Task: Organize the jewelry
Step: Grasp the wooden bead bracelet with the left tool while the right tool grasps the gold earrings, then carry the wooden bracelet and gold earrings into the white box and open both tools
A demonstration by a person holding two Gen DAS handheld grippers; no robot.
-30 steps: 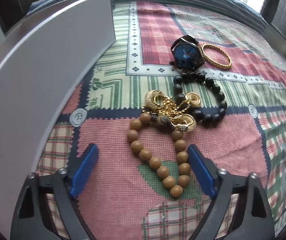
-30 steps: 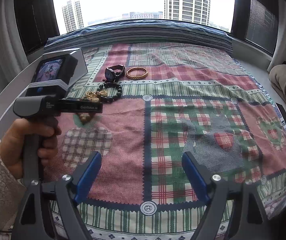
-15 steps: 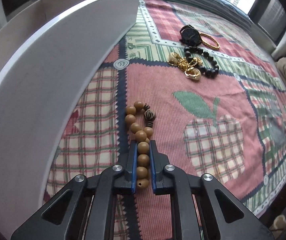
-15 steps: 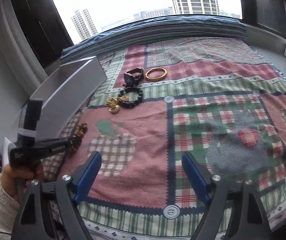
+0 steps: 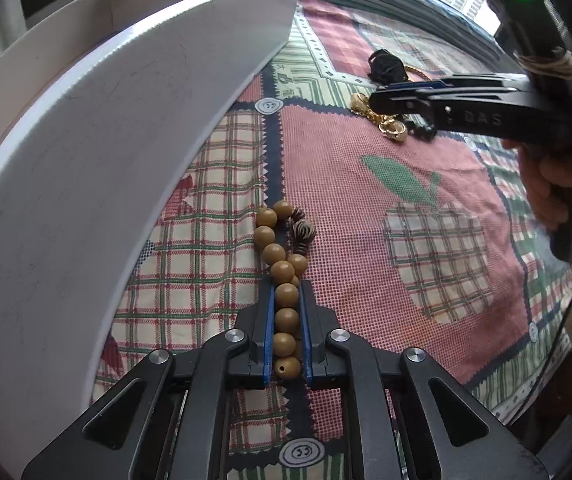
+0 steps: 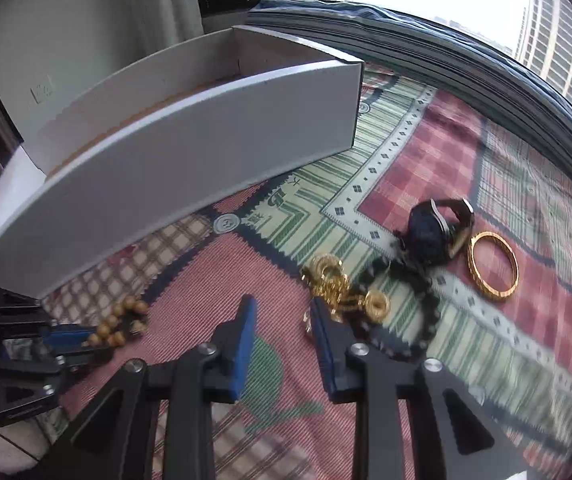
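The left gripper (image 5: 286,308) is clenched on the wooden bead bracelet (image 5: 284,276), its blue pads pressing several tan beads between them while the rest of the loop, with its striped dark beads, trails forward onto the cloth. A second ago those jaws stood wide over the bracelet where it lay tangled with the gold pieces; since then they have closed and drawn it clear, so it now lies apart from the pile and just beside the long wall of the white cardboard box (image 5: 98,152), which looks like the intended home for the jewelry. The patchwork bedspread (image 5: 366,184) underneath shows no other strays near that spot. The right gripper (image 6: 282,320) has swung from open cloth to the remaining cluster and its jaws are closing; the view is smeared by motion, but the gap between the pads seems to hold only cloth, with the gold chain bundle (image 6: 338,284) just beyond the right-hand pad. Around it lie the black bead bracelet (image 6: 418,312), the dark wristwatch (image 6: 434,232) and the gold bangle (image 6: 494,266), all untouched. So the first piece is secured and ready to lift over the box wall, and the second hand is lining up the next pick, though its aim may need correcting toward the chains.
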